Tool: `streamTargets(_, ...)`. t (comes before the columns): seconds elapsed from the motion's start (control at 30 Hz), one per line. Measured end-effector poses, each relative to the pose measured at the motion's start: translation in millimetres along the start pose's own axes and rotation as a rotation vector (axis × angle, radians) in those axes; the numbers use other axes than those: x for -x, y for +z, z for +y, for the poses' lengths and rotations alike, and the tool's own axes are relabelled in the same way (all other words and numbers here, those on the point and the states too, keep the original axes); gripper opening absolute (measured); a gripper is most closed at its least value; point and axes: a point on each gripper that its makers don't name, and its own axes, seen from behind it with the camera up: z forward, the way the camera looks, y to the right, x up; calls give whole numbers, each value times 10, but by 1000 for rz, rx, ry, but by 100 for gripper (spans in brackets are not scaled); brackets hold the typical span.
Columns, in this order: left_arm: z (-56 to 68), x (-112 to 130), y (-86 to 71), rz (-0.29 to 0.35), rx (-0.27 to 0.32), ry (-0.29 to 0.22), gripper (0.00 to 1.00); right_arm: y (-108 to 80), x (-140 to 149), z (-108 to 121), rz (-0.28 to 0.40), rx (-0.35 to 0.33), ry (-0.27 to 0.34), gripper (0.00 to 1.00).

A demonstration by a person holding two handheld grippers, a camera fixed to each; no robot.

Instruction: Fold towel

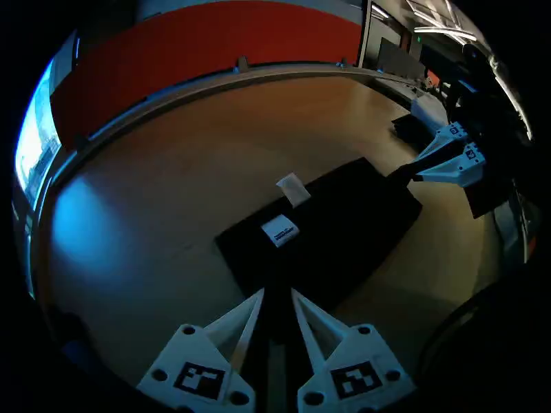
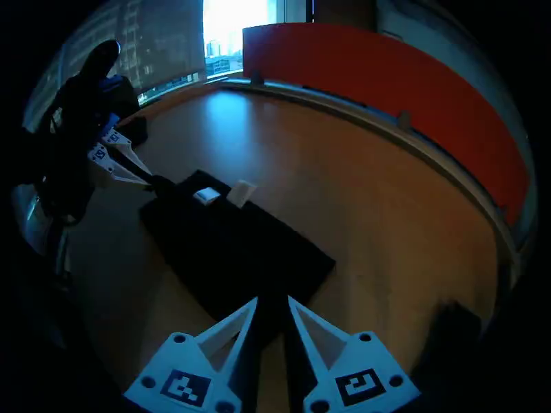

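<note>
Left tool [image 1: 277,294]: fingers drawn narrow, almost together, with the near edge of the black towel [image 1: 344,227] pinched between the tips. Dark cloth shows in the slit between them. Whether the grip sits exactly on a corner cannot be told. In the right gripper view the same tool [image 2: 151,180] appears farther off, ahead and to the left of the right tool, its tips meeting on the towel's far end.

Right tool [image 2: 273,300]: fingers likewise narrow, closed on the towel edge nearest to it. In the left gripper view this tool [image 1: 415,173] stands ahead and to the right of the left tool, tips converged on the far end of the cloth, where a small part is raised off the surface.

Towel: spread out in a single dark rectangle on the wooden tabletop [image 1: 172,206], stretched between the two tools, one end at each. It lies flat over most of its area.

Markings: a white tag [image 1: 280,230] lies on the towel directly ahead of the left tool. A second white tag [image 1: 294,188] lies just beyond it, touching the towel's long edge and resting mostly on the tabletop.

Surroundings: a red partition [image 1: 206,48] runs along the tabletop's far rim, ahead of the left tool and to the right of the right tool. A bright window [image 2: 234,27] stands ahead of the right tool.
</note>
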Motion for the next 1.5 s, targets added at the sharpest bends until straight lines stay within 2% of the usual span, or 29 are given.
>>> streamTargets(0.4,-125,-9,173,-5,-44,36,23,151,44,125,-13,38,29,26)
streamTargets(0.67,-160,10,223,-18,-46,29,27,215,74,232,-25,71,25,35)
streamTargets(0.73,-175,2,233,-17,-50,27,32,218,64,264,-22,80,28,36)
streamTargets(0.87,-220,-23,244,-13,-66,30,36,216,44,322,-18,96,32,41)
streamTargets(0.93,-247,-36,251,-12,-74,34,43,218,36,347,-16,103,30,44)
streamTargets(1.07,-297,-60,274,-13,-89,44,45,235,23,393,-14,116,24,45)
streamTargets(1.13,-324,-78,277,-12,-97,49,50,246,5,416,-11,123,24,49)
streamTargets(1.27,-380,-116,258,-6,-113,49,76,260,-47,460,2,137,27,58)
streamTargets(1.33,-405,-126,247,-4,-119,45,85,261,-68,477,8,143,27,64)
streamTargets(1.4,-426,-130,238,-4,-124,39,91,259,-81,488,11,147,25,66)
streamTargets(1.5,-467,-129,230,-2,-138,39,92,259,-87,497,13,150,22,66)
